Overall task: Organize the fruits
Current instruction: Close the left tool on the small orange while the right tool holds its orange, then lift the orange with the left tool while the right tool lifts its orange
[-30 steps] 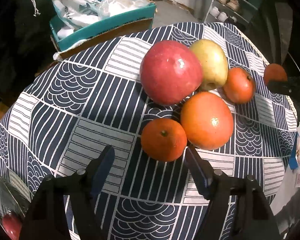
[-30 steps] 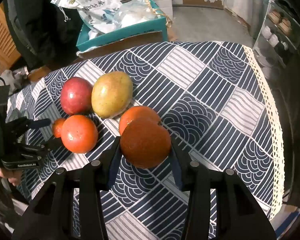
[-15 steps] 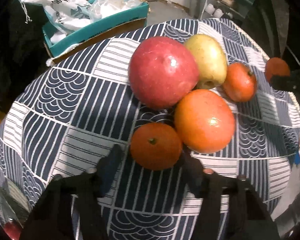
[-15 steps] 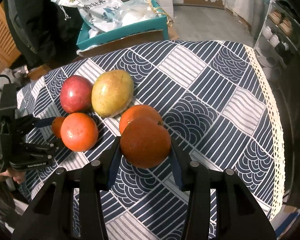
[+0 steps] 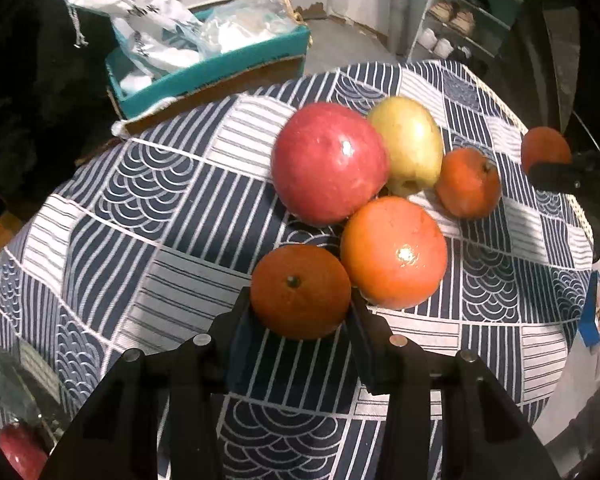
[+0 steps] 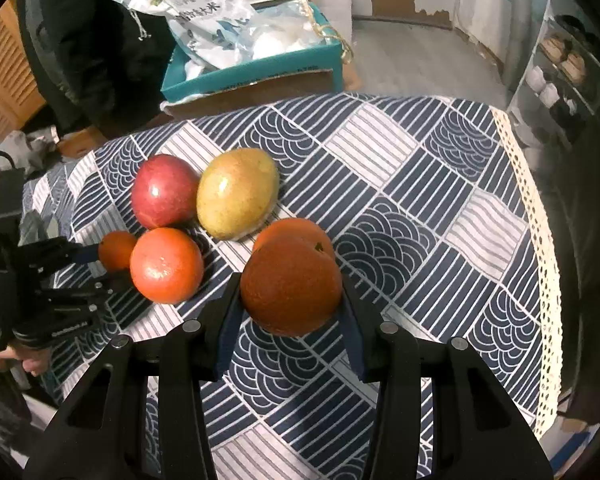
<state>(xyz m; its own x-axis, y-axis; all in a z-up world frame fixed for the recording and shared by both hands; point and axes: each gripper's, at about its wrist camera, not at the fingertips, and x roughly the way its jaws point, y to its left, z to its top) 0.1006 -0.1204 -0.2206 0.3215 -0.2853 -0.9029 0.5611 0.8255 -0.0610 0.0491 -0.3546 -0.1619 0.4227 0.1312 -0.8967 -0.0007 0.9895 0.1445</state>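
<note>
Left gripper [image 5: 300, 316] clamped on small mandarin [image 5: 300, 296], right gripper [image 6: 290, 304] squeezing dark orange [image 6: 291, 285]. Red apple [image 5: 328, 162], mango [image 5: 408, 144] bunched together on patterned tablecloth [image 5: 160, 220].

Both fisheye views look steeply down along their own black fingers, close over a round table under a navy-and-white patterned cloth [image 5: 152, 216] — the left wrist view from the table's left side, the right wrist view from its right. They share the clustered fruit, including the glossy red apple [image 5: 328, 162] [image 6: 164, 191], and the teal cardboard box [image 6: 256, 70] beyond — each also catches the other gripper at its edge.
</note>
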